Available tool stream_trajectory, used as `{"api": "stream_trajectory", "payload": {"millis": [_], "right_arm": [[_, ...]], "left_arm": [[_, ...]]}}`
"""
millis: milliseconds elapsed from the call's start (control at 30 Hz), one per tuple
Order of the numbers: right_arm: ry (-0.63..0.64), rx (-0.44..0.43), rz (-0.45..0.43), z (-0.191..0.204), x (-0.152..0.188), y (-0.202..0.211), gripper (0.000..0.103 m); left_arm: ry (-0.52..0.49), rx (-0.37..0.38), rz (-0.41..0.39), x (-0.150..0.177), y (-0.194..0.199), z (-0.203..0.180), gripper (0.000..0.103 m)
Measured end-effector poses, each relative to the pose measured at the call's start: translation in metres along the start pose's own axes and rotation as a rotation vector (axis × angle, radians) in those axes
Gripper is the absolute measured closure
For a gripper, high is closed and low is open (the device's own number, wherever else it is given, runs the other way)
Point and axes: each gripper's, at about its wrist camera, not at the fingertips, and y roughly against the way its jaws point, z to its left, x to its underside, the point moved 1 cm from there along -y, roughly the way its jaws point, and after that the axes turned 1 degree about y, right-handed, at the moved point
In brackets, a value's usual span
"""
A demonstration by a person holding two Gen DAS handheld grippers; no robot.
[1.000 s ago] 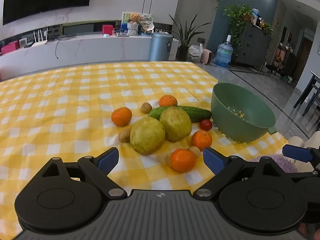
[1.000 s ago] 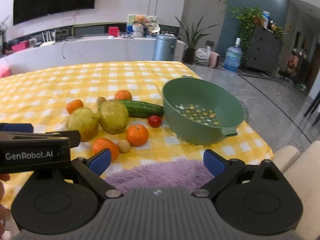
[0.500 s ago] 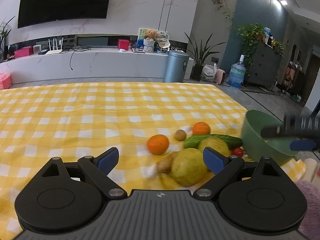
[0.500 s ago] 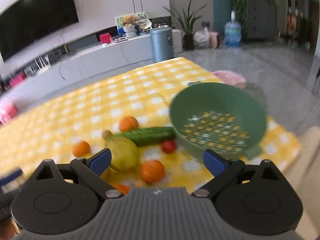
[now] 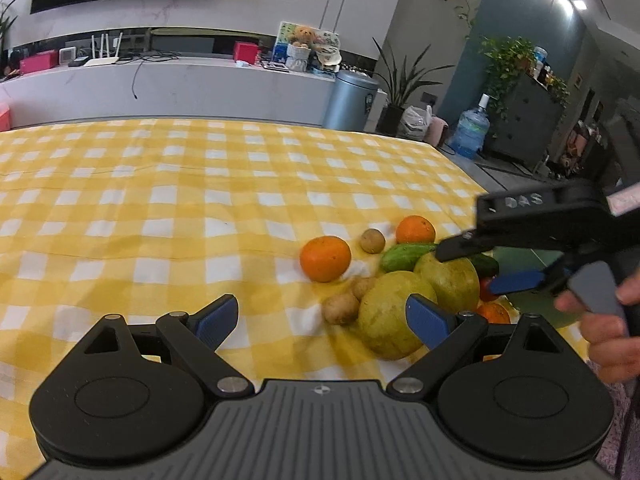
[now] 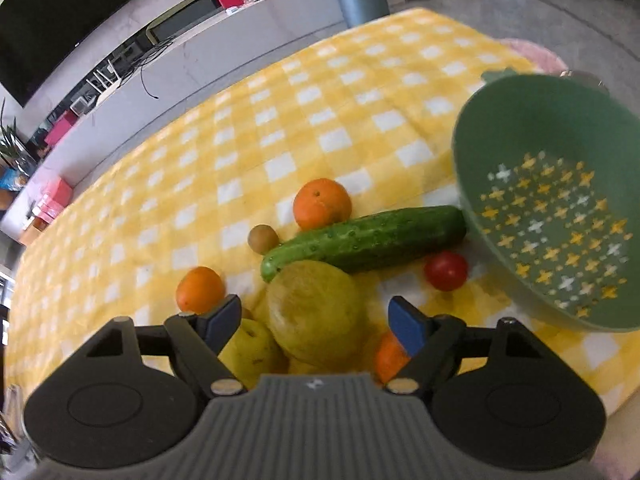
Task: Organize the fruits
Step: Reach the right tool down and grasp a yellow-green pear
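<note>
Fruit lies in a pile on the yellow checked cloth [image 5: 168, 208]. My right gripper [image 6: 314, 320] points down over a yellow-green pear [image 6: 316, 312]. Its jaws are closing with the pear between them, and gaps still show on both sides. A second pear [image 6: 248, 348], a cucumber [image 6: 364, 240], a tomato [image 6: 446, 270], a kiwi [image 6: 263, 239] and oranges [image 6: 322, 204] lie around it. The green colander [image 6: 560, 200] stands at the right, empty. My left gripper [image 5: 322, 320] is open and empty, left of the pile near a potato [image 5: 341, 309] and an orange [image 5: 325, 258].
In the left wrist view a hand [image 5: 608, 340] holds the right gripper, one of its blue pads [image 5: 516, 282] above the pears [image 5: 452, 280]. The cloth's right edge runs just past the colander. A grey bin [image 5: 350, 100] and a low cabinet stand behind the table.
My right gripper swung left from the colander over the fruit pile, tipped downward, and its jaws narrowed around the pear. My left gripper drifted left and lower, still open.
</note>
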Motion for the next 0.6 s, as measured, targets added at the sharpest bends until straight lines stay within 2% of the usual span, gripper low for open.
{"api": "stream_trajectory", "payload": {"millis": [200,267,367,433,533,600], "right_arm": [[0.077,0.060,0.045,0.006,-0.004,-0.026,0.028],[0.086,0.063,0.058,0.006,-0.005,-0.034,0.033],[0.082,0.060,0.070,0.004,-0.005,-0.043,0.034],[0.078,0.066,0.067,0.004,-0.003,-0.048,0.040],[0.089,0.062,0.050,0.003,0.001,-0.046,0.040],[0.095,0.061,0.035,0.003,0.003,-0.046,0.040]], "left_arm": [[-0.023,0.009,0.007,0.002,-0.001,-0.004,0.000],[-0.024,0.011,0.013,0.002,-0.002,-0.004,0.000],[-0.020,-0.002,0.007,0.002,-0.004,-0.004,0.000],[-0.026,0.023,0.000,0.003,-0.003,-0.005,0.000],[-0.055,0.077,-0.007,0.003,-0.003,-0.008,0.000],[-0.113,0.100,0.025,0.004,-0.009,-0.015,0.000]]}}
